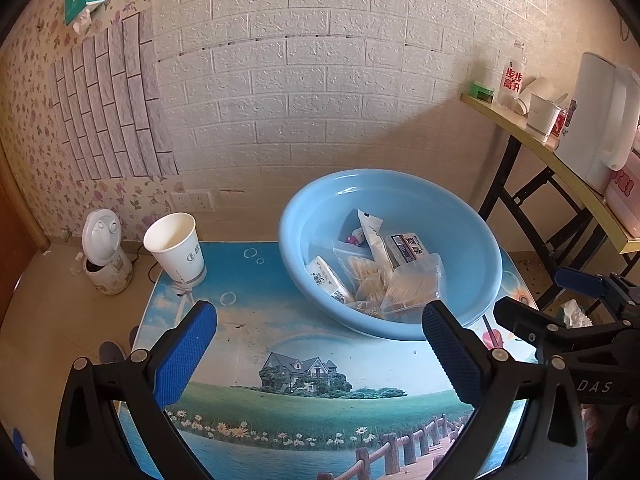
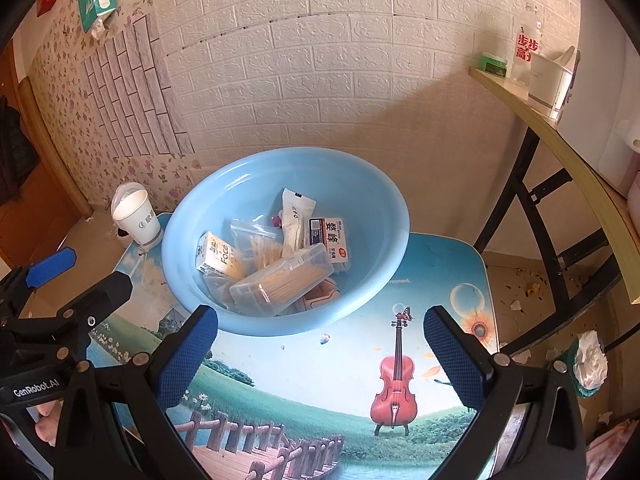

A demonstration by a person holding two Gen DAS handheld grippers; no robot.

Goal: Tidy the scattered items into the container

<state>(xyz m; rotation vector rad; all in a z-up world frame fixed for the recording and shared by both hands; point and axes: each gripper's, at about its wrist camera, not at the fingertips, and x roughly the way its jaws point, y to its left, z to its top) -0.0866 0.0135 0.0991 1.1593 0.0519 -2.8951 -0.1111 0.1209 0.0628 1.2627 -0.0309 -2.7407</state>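
A light blue basin (image 1: 472,256) (image 2: 376,216) stands on a small picture-printed table (image 1: 312,364) (image 2: 320,380). Inside it lie a clear box of toothpicks (image 1: 412,288) (image 2: 280,284), a bag of cotton swabs (image 1: 362,268) (image 2: 256,240), a white sachet (image 1: 372,232) (image 2: 296,216), small cartons (image 1: 328,278) (image 2: 218,258) and a little pink toy (image 1: 354,238). My left gripper (image 1: 320,354) is open and empty above the table, in front of the basin. My right gripper (image 2: 320,354) is open and empty, also in front of the basin. Each shows at the other view's edge (image 1: 560,312) (image 2: 60,292).
A white paper cup (image 1: 176,248) (image 2: 138,220) stands on the table's far left corner. A small white appliance (image 1: 106,252) sits on the floor beyond it. A folding side table (image 1: 560,160) (image 2: 560,136) at the right holds a kettle (image 1: 600,128), bottle and cups. Crumpled tissue (image 2: 590,360) lies on the floor.
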